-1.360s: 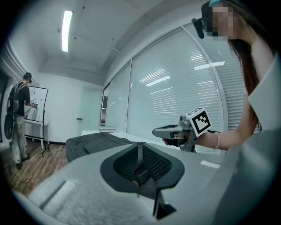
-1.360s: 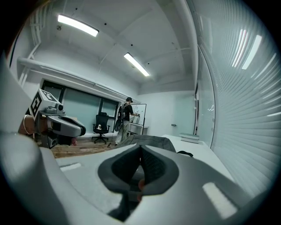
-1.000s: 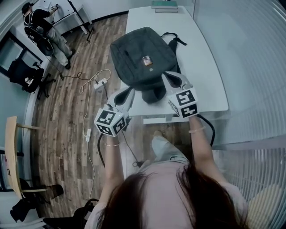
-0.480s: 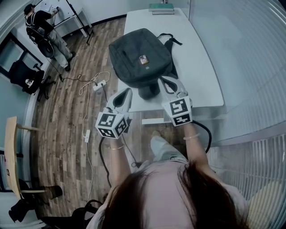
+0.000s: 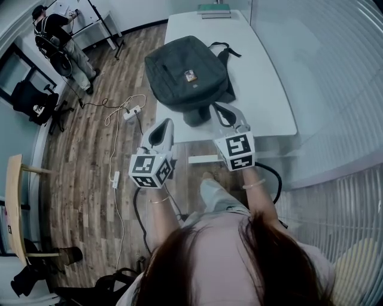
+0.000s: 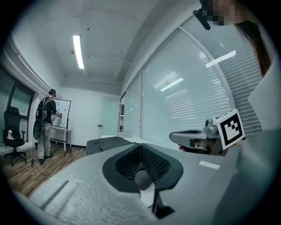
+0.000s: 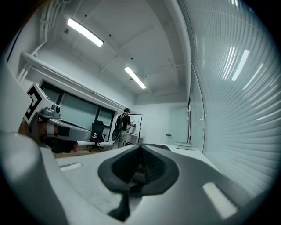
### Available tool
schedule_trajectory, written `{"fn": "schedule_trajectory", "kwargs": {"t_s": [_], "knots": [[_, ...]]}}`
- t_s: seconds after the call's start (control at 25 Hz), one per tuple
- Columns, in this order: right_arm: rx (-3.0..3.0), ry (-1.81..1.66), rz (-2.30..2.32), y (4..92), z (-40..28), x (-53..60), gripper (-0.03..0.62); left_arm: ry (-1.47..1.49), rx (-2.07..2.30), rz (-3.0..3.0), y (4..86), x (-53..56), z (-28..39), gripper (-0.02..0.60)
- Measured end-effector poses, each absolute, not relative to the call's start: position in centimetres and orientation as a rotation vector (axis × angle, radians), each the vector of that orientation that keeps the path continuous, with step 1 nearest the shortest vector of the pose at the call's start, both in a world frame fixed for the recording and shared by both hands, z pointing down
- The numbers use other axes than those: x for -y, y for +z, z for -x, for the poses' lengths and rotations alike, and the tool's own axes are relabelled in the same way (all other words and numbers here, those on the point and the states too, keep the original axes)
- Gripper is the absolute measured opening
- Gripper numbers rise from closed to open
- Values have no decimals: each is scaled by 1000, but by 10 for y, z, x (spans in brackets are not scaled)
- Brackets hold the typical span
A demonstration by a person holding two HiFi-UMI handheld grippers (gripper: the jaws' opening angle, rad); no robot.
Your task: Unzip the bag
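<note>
A dark grey backpack (image 5: 179, 72) lies flat on the white table (image 5: 263, 89), its straps (image 5: 226, 50) toward the far right. In the head view my left gripper (image 5: 167, 121) hangs beside the table's near left corner, a little short of the bag. My right gripper (image 5: 216, 108) hovers over the table's near edge, just off the bag's near end. Both have their jaws together with nothing between them. The left gripper view shows the bag (image 6: 105, 143) low ahead past the closed tips (image 6: 140, 145), and the right gripper (image 6: 191, 137) alongside.
Books (image 5: 212, 8) lie at the table's far end. A blinds-covered glass wall (image 5: 335, 72) runs along the right. On the wooden floor at the left lie cables and a power strip (image 5: 133, 110). A person (image 5: 57, 36) stands at a whiteboard far left, near an office chair (image 5: 33, 98).
Both grippers have drawn back from the bag toward the table's near edge; the right one has left the bag's near end. The left jaws have come together.
</note>
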State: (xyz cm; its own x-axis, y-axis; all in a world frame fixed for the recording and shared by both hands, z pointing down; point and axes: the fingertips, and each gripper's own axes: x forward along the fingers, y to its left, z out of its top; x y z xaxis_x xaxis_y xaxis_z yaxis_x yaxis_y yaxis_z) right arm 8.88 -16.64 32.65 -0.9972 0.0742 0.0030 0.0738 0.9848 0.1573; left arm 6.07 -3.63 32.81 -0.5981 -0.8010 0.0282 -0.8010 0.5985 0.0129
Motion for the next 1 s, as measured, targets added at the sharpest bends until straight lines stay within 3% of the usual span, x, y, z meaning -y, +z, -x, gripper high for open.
{"fn": "schedule_trajectory", "kwargs": {"t_s": [1.0], "knots": [[-3104, 338, -148, 317, -115, 154, 3, -29, 2768, -1436, 329, 42, -95, 12]]}}
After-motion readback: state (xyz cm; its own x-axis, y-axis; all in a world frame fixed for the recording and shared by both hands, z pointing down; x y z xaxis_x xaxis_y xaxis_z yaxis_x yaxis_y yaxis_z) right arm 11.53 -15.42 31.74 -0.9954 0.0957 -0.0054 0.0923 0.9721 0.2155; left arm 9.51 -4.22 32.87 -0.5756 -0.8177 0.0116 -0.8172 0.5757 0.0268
